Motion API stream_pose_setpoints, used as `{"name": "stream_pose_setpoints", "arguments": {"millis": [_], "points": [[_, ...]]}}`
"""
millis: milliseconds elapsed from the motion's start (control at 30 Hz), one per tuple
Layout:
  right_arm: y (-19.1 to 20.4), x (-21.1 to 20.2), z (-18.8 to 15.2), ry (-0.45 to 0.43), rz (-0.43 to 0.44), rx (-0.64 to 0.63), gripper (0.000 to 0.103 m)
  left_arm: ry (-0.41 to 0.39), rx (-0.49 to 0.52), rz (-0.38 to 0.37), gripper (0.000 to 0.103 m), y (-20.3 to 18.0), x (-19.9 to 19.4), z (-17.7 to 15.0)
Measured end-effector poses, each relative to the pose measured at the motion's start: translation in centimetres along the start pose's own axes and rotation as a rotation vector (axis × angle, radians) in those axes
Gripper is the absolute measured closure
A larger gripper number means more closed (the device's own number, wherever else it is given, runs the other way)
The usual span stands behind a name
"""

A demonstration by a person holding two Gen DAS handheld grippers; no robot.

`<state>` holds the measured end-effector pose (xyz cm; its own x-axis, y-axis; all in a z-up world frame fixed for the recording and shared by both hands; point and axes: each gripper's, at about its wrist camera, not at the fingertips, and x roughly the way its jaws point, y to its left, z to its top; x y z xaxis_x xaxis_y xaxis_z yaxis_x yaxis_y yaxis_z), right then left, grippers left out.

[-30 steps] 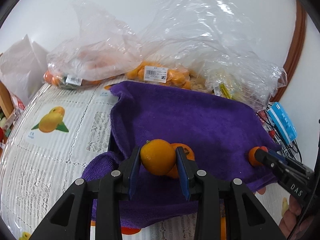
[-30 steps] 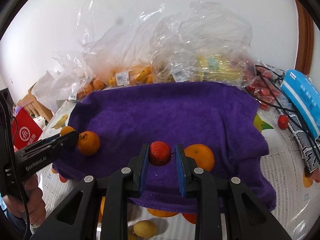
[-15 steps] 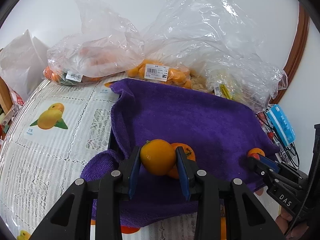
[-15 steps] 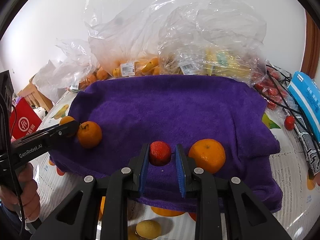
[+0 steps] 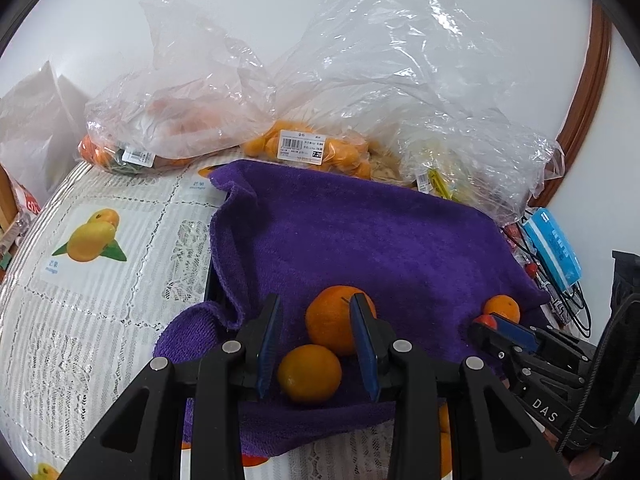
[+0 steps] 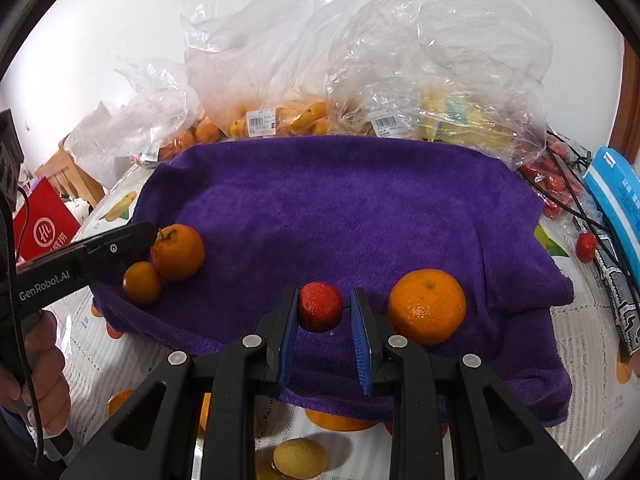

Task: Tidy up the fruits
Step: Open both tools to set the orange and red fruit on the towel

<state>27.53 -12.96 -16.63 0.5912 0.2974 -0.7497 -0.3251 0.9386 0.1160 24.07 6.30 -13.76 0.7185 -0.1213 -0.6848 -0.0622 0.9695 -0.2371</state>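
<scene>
A purple towel [image 5: 360, 240] covers the middle of the table. My left gripper [image 5: 315, 300] stands open over its near left part. A small orange [image 5: 310, 374] lies on the towel low between the pads, touching neither, and a larger orange [image 5: 336, 320] sits just behind it. In the right wrist view the left gripper [image 6: 150, 232] has its tip against the larger orange [image 6: 176, 252], with the small orange [image 6: 142, 282] below it. My right gripper [image 6: 325, 292] is shut on a red strawberry [image 6: 320, 306], just above the towel [image 6: 340, 200]. A big orange [image 6: 428, 306] rests to its right.
Clear plastic bags of fruit [image 5: 304, 144] line the back wall. A blue box [image 6: 616, 200], black cables and loose strawberries [image 6: 586, 246] crowd the right side. A yellow fruit [image 6: 300, 458] lies on the fruit-print tablecloth [image 5: 100, 280] near the front edge. A red bag [image 6: 44, 228] stands far left.
The small orange has left the left gripper's pads and now lies on the towel in front of the larger orange. The right gripper still holds the strawberry, a little closer to the big orange.
</scene>
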Motion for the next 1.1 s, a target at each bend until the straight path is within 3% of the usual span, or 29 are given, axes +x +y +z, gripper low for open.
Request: {"name": "stream_pose_setpoints", "arguments": {"millis": [200, 367, 600, 733, 933, 1100], "points": [[-0.2, -0.3, 0.1, -0.005, -0.003, 0.002, 0.070, 0.006, 0.012, -0.007, 0.062, -0.2, -0.1, -0.1], [-0.2, -1.1, 0.2, -0.050, -0.019, -0.011, 0.050, -0.037, 0.031, -0.004, 0.053, -0.4, -0.8, -0.2], [-0.6, -1.4, 0.4, -0.055, -0.038, -0.003, 0.041, -0.027, 0.046, 0.022, 0.047, -0.7, -0.6, -0.2], [-0.4, -1.5, 0.6, -0.034, -0.070, -0.018, 0.025, -0.048, 0.056, 0.029, 0.039, -0.9, -1.0, -0.3], [-1.0, -1.6, 0.8, -0.014, -0.139, -0.002, 0.020, -0.066, 0.060, 0.051, 0.031, -1.0, -1.3, -0.2], [-2.1, -2.6, 0.8, -0.069, -0.158, 0.044, 0.020, -0.073, 0.062, 0.065, 0.025, -1.0, -1.6, -0.2]]}}
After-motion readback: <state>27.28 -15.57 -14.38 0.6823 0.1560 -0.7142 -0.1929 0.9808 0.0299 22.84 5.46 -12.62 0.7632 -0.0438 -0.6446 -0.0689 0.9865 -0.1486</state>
